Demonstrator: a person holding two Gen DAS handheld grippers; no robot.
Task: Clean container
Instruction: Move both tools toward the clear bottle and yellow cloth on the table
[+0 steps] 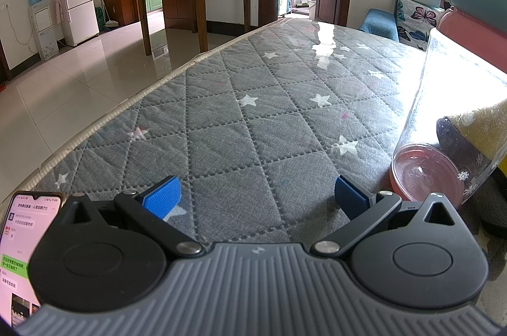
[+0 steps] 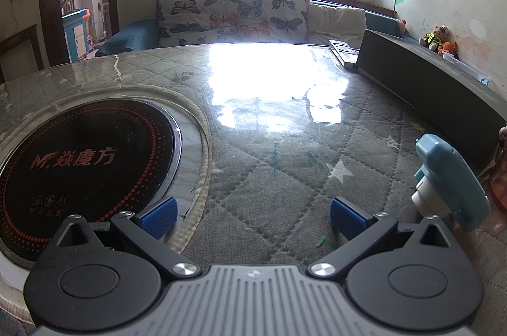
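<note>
Your left gripper (image 1: pixel 257 193) hangs over the grey quilted, star-patterned surface (image 1: pixel 253 114) under its glossy clear cover, angled downward, its blue-padded jaws spread as wide as they go with nothing between them. The clear plastic container with a pinkish round base (image 1: pixel 443 126) lies on its side at the right edge of the left wrist view, just beside the right-hand pad, its base turned toward the camera; a yellow sponge (image 1: pixel 484 126) shows through its wall, apparently inside it, though the frame edge cuts it off. A lit smartphone with a chat screen (image 1: pixel 22 241) sits at the lower left, next to the gripper body. Your right gripper (image 2: pixel 252 217) likewise tilts down over the same quilted surface, jaws fully apart and holding nothing. To its left, a round black induction cooktop with red lettering (image 2: pixel 85 164) is set into a circular opening in the surface, its rim edged with pale cord; the left-hand pad sits above that rim. To the right, a small light-blue plastic device with a white end (image 2: pixel 446 180) lies just beside the right-hand finger. A long dark box (image 2: pixel 427 79) runs along the surface's far right side.
</note>
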